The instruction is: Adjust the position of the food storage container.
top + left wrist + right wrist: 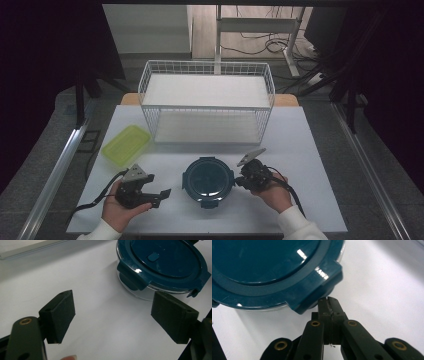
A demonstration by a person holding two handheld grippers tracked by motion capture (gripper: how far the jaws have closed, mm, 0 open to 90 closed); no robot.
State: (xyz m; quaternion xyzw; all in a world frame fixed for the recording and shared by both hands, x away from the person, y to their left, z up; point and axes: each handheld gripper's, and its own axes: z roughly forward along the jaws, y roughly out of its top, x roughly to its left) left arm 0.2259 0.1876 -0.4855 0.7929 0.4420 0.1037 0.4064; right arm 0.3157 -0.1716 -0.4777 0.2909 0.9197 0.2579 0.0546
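A round clear container with a dark teal clip-on lid [208, 180] [162, 262] [262, 265] sits near the table's front edge, in the middle. To its left, my left gripper [156, 186] [112, 302] is open; its jaws point at the container with nothing but bare table between them. My right gripper [237, 181] [329, 301] is shut with nothing held. Its tips sit right against the lower edge of the lid's right-hand latch tab [317, 287].
A white wire basket [207, 100] with a white liner stands behind the container at the back of the white table [300, 150]. A flat yellow-green plastic box [126, 144] lies at the left. A person's hands hold both grippers at the front edge.
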